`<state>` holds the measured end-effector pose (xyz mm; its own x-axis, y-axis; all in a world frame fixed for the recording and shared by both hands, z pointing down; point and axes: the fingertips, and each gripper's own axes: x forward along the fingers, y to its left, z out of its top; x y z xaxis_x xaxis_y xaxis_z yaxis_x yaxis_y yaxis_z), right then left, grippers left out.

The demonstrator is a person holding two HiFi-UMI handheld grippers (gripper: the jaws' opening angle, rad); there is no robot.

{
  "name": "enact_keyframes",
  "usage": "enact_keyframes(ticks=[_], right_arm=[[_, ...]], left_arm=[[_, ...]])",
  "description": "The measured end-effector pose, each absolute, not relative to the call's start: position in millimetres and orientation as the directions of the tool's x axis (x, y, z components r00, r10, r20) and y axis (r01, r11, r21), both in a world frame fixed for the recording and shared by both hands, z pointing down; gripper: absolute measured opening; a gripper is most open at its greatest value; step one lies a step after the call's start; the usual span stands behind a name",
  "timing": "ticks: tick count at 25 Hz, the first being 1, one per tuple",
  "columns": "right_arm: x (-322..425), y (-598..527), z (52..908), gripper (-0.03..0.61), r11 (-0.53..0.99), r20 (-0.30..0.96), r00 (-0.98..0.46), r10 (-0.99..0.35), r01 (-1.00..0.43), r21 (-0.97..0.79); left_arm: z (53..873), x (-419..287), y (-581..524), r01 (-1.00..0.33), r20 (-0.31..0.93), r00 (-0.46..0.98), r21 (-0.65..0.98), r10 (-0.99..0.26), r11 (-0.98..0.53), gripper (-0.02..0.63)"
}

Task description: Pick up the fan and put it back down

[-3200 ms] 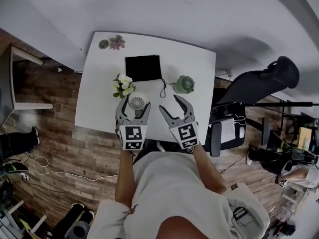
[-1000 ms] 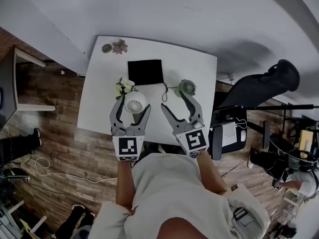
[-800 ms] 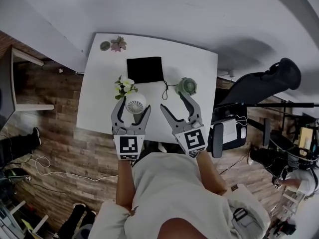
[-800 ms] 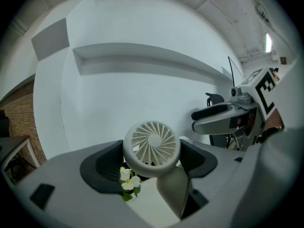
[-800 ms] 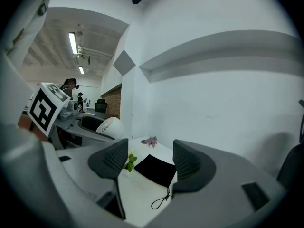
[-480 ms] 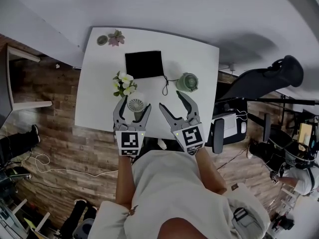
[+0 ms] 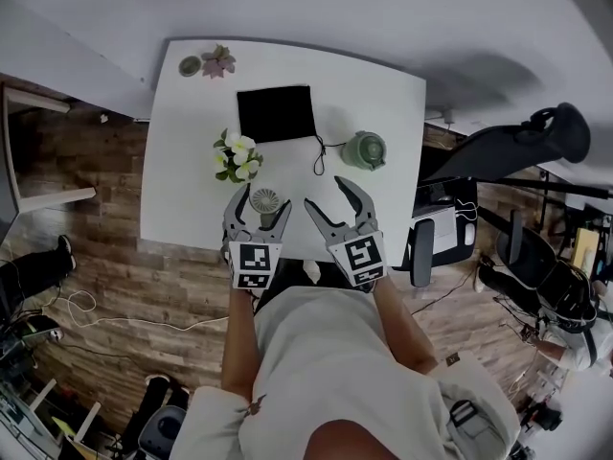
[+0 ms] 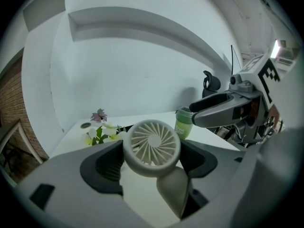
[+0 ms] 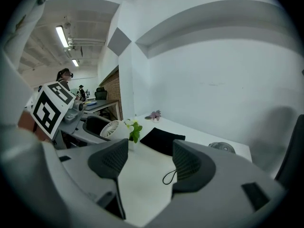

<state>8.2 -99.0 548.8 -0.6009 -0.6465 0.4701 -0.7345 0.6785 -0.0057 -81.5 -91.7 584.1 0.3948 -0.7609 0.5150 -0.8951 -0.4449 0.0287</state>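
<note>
The small white fan (image 7: 265, 201) sits between the jaws of my left gripper (image 7: 260, 207), near the front edge of the white table (image 7: 383, 94). In the left gripper view its round grille (image 8: 152, 147) faces the camera. Both pads press on the sides of its head and its stem hangs below. I cannot tell whether its base touches the table. My right gripper (image 7: 328, 192) hovers just to the right, open. Only tabletop and a cable show between its pads (image 9: 113, 161).
On the table stand a vase of white flowers (image 7: 237, 156), a black pouch (image 7: 276, 113) with a thin cable (image 7: 318, 156), a green lidded jar (image 7: 364, 149), and a pink flower (image 7: 218, 61) beside a small dish (image 7: 190, 65). A black chair (image 7: 498, 151) is at the right.
Both grippers have sunk toward the table together, the left one carrying the fan down with it. The jaw openings look the same.
</note>
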Motion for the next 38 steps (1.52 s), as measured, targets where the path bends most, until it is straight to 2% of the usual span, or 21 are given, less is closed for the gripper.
enact_keyframes(ticks=[20,38], right_arm=[[9.3,-85.3,643.2,0.293,0.683,0.632,-0.553,-0.544,-0.729,-0.05],[11.5,-76.6,676.4,0.293,0.692,0.69,-0.533,-0.489,-0.719,-0.065]], left_arm=[[685.7,-77.9,-79.1,-0.877,0.68,0.403,0.095,-0.613,-0.472,0.362],[725.0,-79.1,-69.7,-0.876,0.748,0.375,0.092,-0.548,-0.474,0.364]])
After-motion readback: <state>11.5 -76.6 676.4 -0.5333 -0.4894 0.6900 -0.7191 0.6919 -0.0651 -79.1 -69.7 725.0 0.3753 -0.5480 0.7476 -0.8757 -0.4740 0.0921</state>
